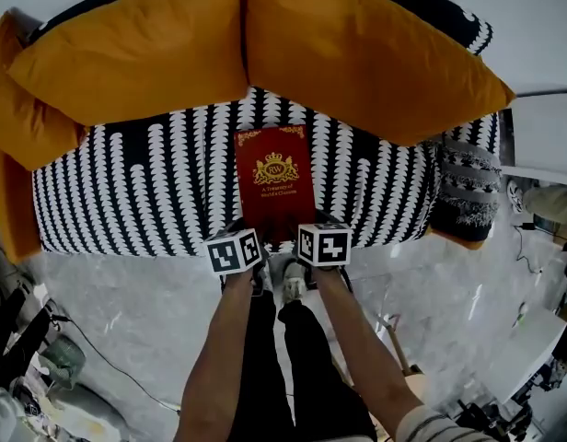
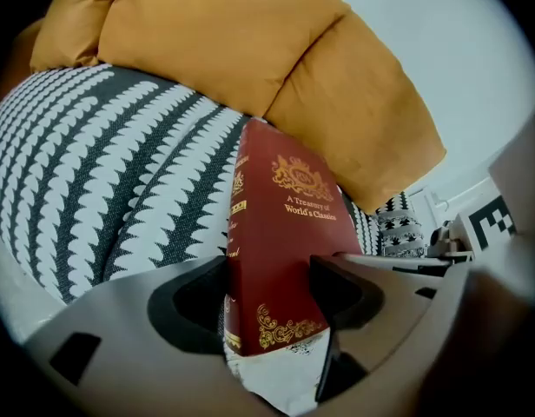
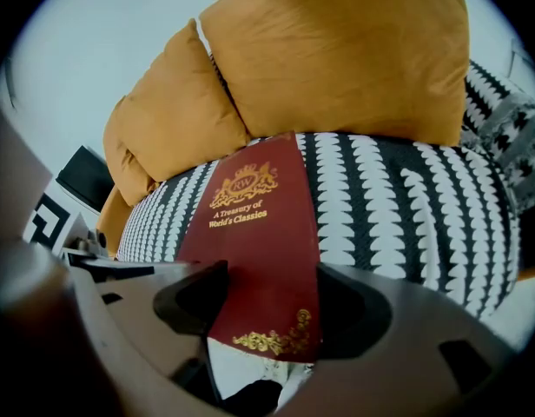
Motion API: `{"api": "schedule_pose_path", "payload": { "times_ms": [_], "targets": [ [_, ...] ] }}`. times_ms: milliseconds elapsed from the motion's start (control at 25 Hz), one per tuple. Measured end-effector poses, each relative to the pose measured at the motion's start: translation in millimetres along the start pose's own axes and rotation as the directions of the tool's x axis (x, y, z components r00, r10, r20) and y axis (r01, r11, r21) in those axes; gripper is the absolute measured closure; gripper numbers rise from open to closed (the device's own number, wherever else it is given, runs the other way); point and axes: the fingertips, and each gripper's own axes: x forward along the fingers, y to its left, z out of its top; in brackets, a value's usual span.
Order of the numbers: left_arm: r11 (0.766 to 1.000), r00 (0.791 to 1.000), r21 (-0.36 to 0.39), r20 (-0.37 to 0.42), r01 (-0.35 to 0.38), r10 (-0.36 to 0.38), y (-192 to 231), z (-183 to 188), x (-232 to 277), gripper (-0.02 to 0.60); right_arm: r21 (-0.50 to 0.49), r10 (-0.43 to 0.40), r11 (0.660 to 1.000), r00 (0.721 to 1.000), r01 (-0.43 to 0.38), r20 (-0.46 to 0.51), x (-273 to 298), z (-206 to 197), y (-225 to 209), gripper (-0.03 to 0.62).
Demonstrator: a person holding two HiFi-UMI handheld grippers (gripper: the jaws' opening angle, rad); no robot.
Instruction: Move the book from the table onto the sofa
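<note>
The red book (image 1: 274,187) lies flat on the sofa (image 1: 127,191), cover up, about midway along the black-and-white patterned seat. Its far end points toward the two orange cushions (image 1: 127,58) leaning against the sofa back, and its near end reaches the seat's front edge. Gold lettering and a crest show on the cover.

The left claw (image 1: 245,231) is at the book's near left corner and the right claw (image 1: 311,229) at its near right corner, the two marker cubes side by side just in front of the seat.

In the left gripper view the left claw (image 2: 267,298) is clamped on the book (image 2: 280,250): one pad meets the spine side, the other the front cover, and the volume fills the wide gap between them. In the right gripper view the right claw (image 3: 263,307) likewise grips the book (image 3: 259,233), both pads against it with the jaws spread wide.

A grey patterned pillow (image 1: 468,191) sits at the sofa's right end. Below the seat lies a pale marble floor (image 1: 127,311).
</note>
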Motion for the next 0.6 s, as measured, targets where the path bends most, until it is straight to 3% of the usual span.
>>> {"api": "schedule_pose_path", "payload": {
  "times_ms": [600],
  "targets": [
    [0.999, 0.999, 0.007, 0.009, -0.036, 0.036, 9, 6, 13, 0.277, -0.018, 0.001, 1.000, 1.000, -0.001, -0.015, 17, -2, -3, 0.280]
  ]
}}
